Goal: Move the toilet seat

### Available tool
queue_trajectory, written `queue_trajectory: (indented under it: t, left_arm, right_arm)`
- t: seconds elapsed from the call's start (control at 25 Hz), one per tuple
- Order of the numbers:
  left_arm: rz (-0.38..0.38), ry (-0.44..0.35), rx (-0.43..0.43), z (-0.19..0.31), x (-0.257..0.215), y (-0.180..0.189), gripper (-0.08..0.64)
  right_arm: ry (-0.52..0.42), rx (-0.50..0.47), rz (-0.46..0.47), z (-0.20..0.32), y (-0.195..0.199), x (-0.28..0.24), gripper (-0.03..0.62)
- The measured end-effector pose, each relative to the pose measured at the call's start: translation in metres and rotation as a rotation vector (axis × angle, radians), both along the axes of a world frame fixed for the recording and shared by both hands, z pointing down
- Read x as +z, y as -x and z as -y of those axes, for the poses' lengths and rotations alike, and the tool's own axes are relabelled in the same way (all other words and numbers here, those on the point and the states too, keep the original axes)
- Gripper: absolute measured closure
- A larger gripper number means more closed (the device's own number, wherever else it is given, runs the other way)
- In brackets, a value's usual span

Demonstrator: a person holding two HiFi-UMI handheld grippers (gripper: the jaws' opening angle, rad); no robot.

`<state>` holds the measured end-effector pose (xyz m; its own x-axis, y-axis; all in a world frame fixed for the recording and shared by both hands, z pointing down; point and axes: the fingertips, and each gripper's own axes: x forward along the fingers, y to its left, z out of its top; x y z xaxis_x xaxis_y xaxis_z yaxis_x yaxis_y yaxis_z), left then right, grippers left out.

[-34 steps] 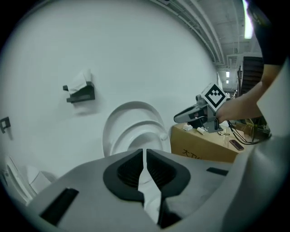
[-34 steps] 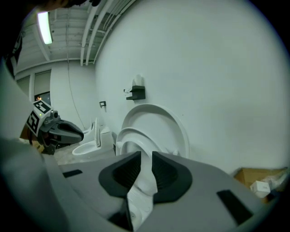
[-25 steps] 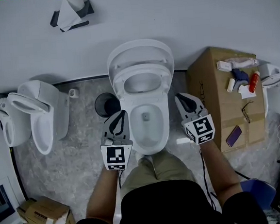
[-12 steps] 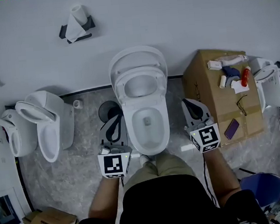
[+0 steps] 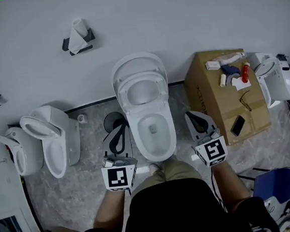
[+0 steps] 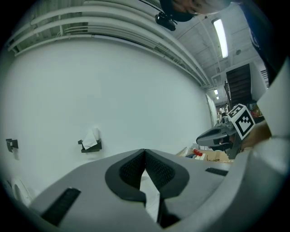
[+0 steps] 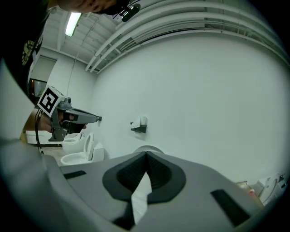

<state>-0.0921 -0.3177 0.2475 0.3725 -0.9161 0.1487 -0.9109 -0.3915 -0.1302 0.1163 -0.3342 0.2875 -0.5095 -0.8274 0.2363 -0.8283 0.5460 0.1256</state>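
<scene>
The toilet seat [image 5: 123, 89] stands raised at 12 o'clock of the toilet bowl [image 5: 160, 149], leaning back against the lid [image 5: 136, 63]; the left gripper [image 6: 145, 155] hangs at the bowl's 9 o'clock, jaws pressed together on nothing; the right gripper [image 7: 146, 157] hangs at 3 o'clock, jaws likewise together and empty; neither touches the seat; a cardboard box [image 5: 209, 99] sits at 2 o'clock, and a second toilet [image 5: 56, 143] stands further out at 9 o'clock.
</scene>
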Motion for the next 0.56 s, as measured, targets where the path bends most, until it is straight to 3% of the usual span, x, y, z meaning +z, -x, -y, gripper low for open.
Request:
queue_trajectory:
  t: [0.32,0.56]
  left_arm:
    - [-0.022,-0.046,0.057,-0.017,-0.020,-0.002,0.537]
    - [0.024,-0.010,0.056,-0.028,-0.015,0.013,0.538]
  right_arm:
    - [0.008,0.018,-0.011,-0.032,0.012,-0.003,0.563]
    - [-0.012,-0.002,-0.032,-0.042,0.029,-0.015,0.563]
